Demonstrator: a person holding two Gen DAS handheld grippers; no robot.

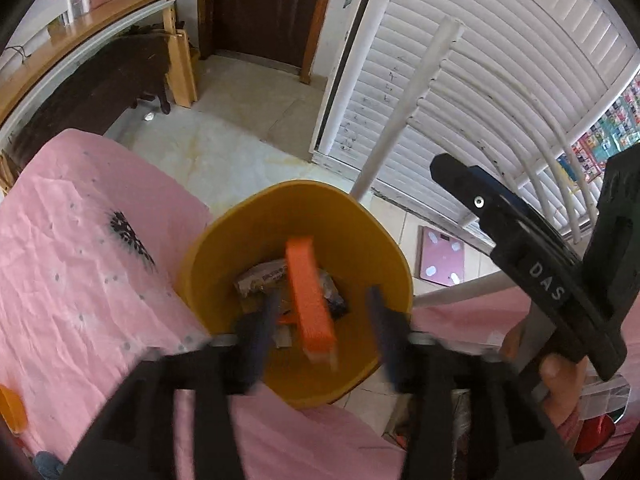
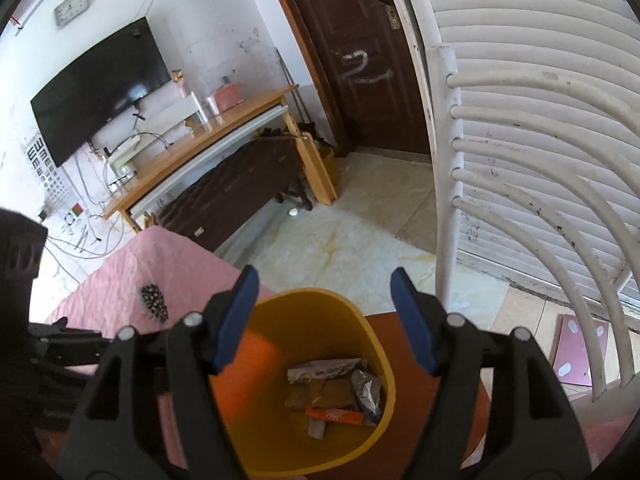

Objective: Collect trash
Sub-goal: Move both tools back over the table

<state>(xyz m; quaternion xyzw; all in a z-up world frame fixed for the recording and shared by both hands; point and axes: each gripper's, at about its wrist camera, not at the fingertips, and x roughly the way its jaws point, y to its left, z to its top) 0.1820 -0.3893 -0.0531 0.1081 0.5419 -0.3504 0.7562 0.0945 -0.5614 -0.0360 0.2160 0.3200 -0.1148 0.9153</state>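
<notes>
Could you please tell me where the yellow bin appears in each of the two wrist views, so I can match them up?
Left wrist view: the yellow bin sits at lower centre, beside the pink cloth, with an orange box in mid-air over it.
Right wrist view: the yellow bin is at bottom centre, with wrappers inside.
Shared landmark: the dark brown door with white scribbles.

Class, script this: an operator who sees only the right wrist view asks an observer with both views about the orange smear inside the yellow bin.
Operator: What is that smear?
Observer: An oblong orange box, blurred, over the wrappers in the yellow bin.
Operator: Is the left tool gripping it?
Observer: No. It stands open, and the box is between its fingers, touching neither.
Operator: Anything else on the pink cloth?
Observer: An orange item at its edge, cut off by the frame.
</notes>
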